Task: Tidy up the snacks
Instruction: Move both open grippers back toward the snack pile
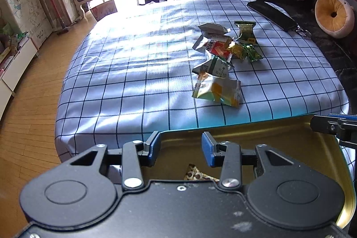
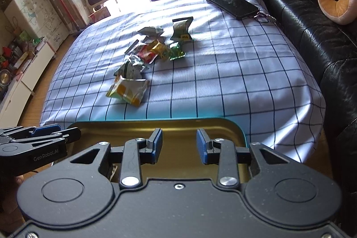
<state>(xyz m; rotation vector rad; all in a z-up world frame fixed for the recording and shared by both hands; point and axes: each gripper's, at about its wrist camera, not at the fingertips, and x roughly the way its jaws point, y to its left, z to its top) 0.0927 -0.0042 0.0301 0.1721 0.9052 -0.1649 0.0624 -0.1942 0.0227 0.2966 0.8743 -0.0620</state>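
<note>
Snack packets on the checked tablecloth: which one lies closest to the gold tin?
The yellow-and-orange packet, at the near end of the pile. The green-and-white packet and the others lie farther from the gold tin.

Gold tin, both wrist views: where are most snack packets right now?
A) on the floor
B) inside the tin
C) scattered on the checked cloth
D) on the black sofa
C: the snack packets lie on the checked cloth; the tin shows only one patterned packet.
</note>
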